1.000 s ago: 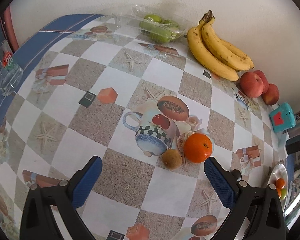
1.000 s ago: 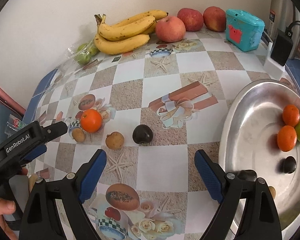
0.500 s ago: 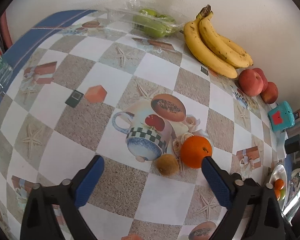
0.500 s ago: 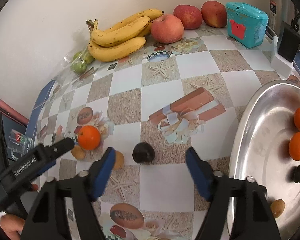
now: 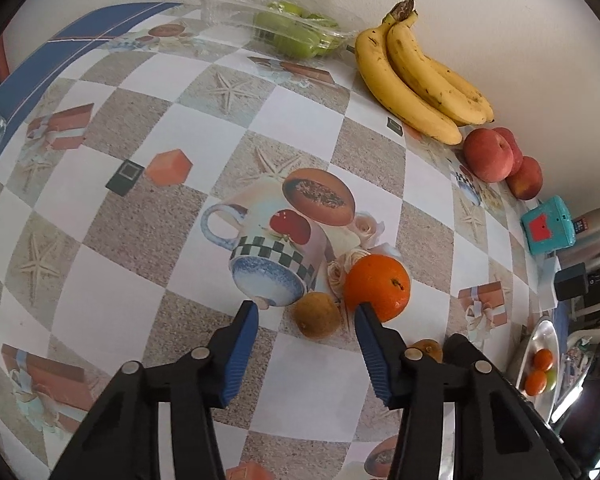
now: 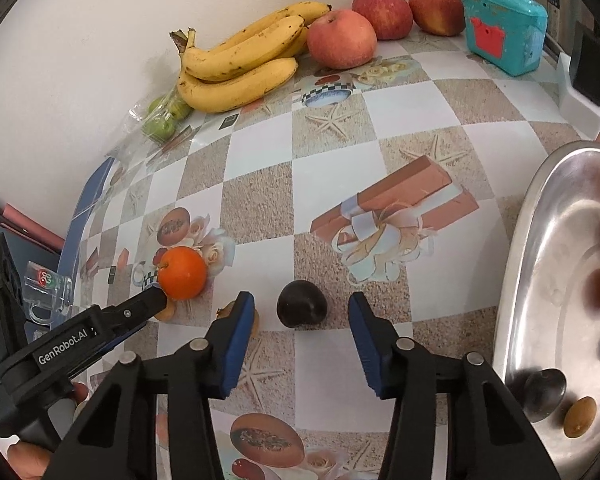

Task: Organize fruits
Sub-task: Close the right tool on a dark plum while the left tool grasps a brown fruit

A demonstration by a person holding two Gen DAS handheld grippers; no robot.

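My left gripper (image 5: 306, 314) is open, with a small brown fruit (image 5: 317, 314) between its fingertips on the tablecloth. An orange (image 5: 378, 286) sits just beyond the right fingertip. My right gripper (image 6: 302, 308) is open around a dark plum (image 6: 302, 308) on the table. Another brown fruit (image 6: 236, 312) is half hidden behind its left finger. In the right wrist view the left gripper (image 6: 156, 300) touches the orange (image 6: 182, 267). A steel tray (image 6: 540, 280) at the right holds oranges, a dark plum and a brown fruit.
Bananas (image 5: 416, 80), red apples (image 5: 488, 154) and a clear bag of green fruit (image 5: 292, 30) line the wall. A teal box (image 6: 504, 28) and a white charger (image 6: 584, 88) stand at the back right. A glass (image 6: 46, 284) stands off the table's left edge.
Both grippers moved forward and down to the table. The left one now straddles the small brown fruit beside the orange. The right one now straddles the dark plum. Both narrowed somewhat.
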